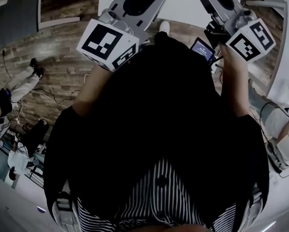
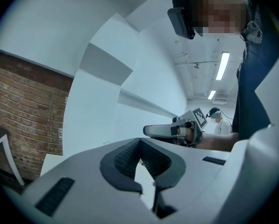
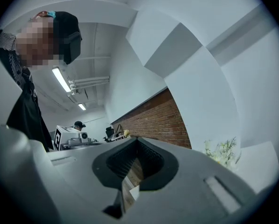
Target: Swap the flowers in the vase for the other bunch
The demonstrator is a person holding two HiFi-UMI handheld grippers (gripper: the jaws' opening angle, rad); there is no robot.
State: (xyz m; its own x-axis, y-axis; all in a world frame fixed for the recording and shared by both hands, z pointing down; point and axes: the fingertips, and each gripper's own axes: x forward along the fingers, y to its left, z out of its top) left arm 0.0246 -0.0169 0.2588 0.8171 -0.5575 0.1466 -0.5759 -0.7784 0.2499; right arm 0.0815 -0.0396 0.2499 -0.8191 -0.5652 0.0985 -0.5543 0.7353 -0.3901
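Left gripper (image 2: 140,149) and right gripper (image 3: 137,148) are held level, both closed tight on nothing, with pale flowers (image 3: 222,152) glimpsed well off right; with no vase sighted, the wrong bunch could be grabbed.

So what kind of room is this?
Probably an indoor workroom or lab, not a home. There's a brick wall, long strip lights overhead, and cables trailing across the floor.
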